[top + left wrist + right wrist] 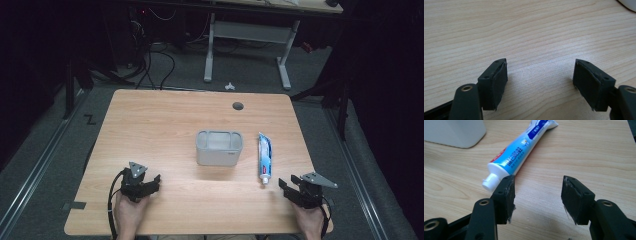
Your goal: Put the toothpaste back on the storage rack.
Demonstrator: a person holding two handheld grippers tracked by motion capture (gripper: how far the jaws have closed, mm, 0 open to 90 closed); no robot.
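A person is working two hand-held grippers at a wooden desk [150,120], with the right gripper [289,186] hovering just short of a blue-and-white toothpaste tube [264,158]. Its jaws are standing wide apart with nothing between them, angled toward the tube's white cap [489,181], which is pointing back at the person, likely the easiest end to approach. The tube is lying flat just to the right of a grey open-topped container [219,148] at mid-desk, close enough that it is probably meant to go in there. The left gripper [152,184] is resting over bare wood near the desk's near-left edge, its jaws likewise spread and gripping nothing, seemingly waiting clear of the work.
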